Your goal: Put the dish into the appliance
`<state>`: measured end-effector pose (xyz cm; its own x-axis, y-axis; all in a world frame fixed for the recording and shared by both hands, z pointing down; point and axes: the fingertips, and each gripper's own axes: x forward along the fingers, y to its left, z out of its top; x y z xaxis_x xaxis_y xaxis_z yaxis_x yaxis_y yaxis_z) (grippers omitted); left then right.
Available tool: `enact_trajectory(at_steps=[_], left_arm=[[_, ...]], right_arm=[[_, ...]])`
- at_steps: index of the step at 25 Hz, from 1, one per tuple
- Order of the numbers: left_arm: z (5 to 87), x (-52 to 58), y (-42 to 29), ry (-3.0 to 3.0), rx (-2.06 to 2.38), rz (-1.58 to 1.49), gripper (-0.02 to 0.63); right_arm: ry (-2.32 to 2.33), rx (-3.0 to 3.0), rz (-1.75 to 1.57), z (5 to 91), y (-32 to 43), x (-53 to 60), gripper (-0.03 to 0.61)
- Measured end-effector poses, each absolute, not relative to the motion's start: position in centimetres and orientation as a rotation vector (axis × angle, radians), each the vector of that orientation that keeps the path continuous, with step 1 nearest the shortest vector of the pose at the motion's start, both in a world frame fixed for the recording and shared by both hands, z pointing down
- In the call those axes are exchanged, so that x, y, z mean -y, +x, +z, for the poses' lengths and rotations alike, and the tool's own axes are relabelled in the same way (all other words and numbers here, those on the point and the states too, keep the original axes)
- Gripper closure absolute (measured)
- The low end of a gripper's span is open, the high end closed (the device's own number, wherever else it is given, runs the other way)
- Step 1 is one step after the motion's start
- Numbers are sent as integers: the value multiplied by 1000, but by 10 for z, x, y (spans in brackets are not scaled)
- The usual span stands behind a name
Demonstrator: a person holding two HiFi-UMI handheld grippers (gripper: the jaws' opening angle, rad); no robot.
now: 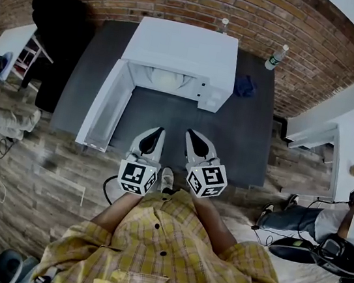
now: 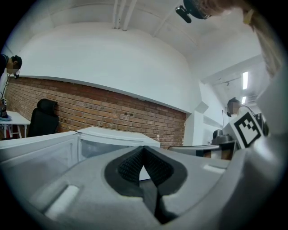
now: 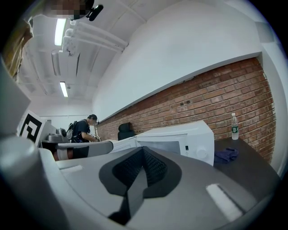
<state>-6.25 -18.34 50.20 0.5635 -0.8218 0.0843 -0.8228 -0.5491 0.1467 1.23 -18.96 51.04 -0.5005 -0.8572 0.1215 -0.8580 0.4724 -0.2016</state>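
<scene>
Both closed and empty, the left hand-held gripper (image 1: 157,134) and right hand-held gripper (image 1: 193,137) hover near the microwave (image 1: 177,55), its door (image 1: 106,110) open, a pale dish (image 1: 166,80) seemingly already inside.

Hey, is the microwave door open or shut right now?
Open. The microwave door stands swung out to the left, away from the front of the microwave.

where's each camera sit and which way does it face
Head view: on the person's head, steeply down at the open microwave; shows shirt, left tool, right tool.
Left gripper view: on the left tool, level along its shut jaws toward the microwave.
Right gripper view: on the right tool, same way, jaws shut.
All share the microwave.
</scene>
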Motion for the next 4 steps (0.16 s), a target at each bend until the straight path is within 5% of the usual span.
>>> enact_trajectory(at_steps=[4], left_arm=[[501, 181, -62, 2629, 1402, 9, 615]], right_arm=[[1561, 2693, 363, 511, 13, 188, 575]])
